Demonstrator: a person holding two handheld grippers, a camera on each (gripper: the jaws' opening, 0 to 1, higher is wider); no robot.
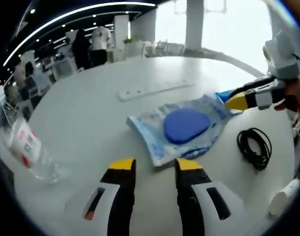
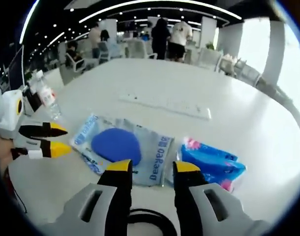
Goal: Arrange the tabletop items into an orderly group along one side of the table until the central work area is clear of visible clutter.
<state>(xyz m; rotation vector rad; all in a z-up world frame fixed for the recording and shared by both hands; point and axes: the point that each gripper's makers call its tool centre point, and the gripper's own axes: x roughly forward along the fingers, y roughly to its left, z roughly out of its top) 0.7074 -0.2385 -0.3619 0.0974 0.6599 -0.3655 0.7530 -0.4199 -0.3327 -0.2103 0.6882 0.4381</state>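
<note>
A clear plastic bag holding a blue oval pad lies flat in the middle of the white round table. Just short of its near edge my left gripper stands open with nothing between its yellow-tipped jaws. My right gripper is open too, over the bag's other edge, and comes into the left gripper view from the right. A blue tissue pack lies to the right of the bag. My left gripper shows at the left of the right gripper view, jaws apart.
A white power strip lies beyond the bag. A coiled black cable sits near the right gripper. A clear water bottle stands at the table's edge. People and desks fill the background.
</note>
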